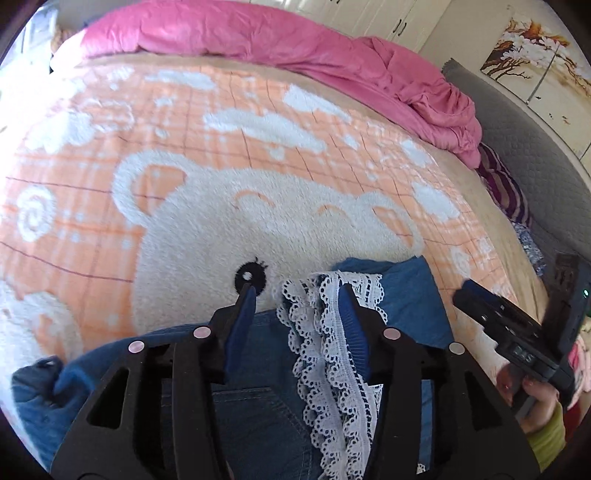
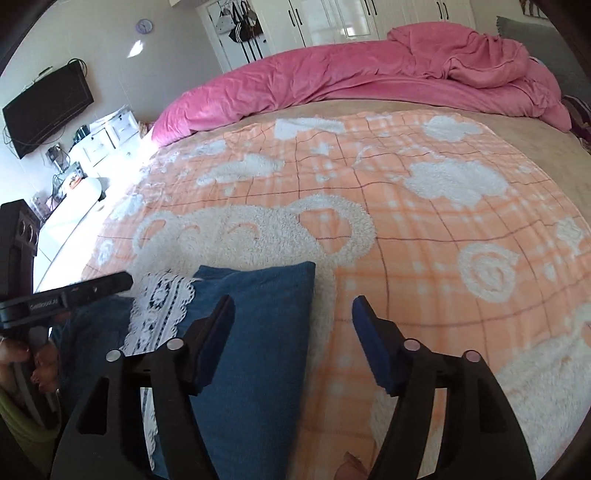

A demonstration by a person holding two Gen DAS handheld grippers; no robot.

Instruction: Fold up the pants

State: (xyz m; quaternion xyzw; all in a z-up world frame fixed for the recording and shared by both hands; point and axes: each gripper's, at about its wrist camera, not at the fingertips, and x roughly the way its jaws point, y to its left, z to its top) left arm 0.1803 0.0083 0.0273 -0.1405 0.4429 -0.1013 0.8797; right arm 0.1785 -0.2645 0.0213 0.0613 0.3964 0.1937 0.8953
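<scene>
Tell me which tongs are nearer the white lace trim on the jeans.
Left. The left tongs straddle the lace trim, which runs between their open fingers. The right tongs hang open off to the trim's right, over the jeans edge and blanket.

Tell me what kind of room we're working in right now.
Most likely a home bedroom. The blue denim pants lie on a bed covered by an orange fleece blanket with a white bear, a crumpled pink duvet behind it, white wardrobe doors and a black wall-mounted television.
</scene>
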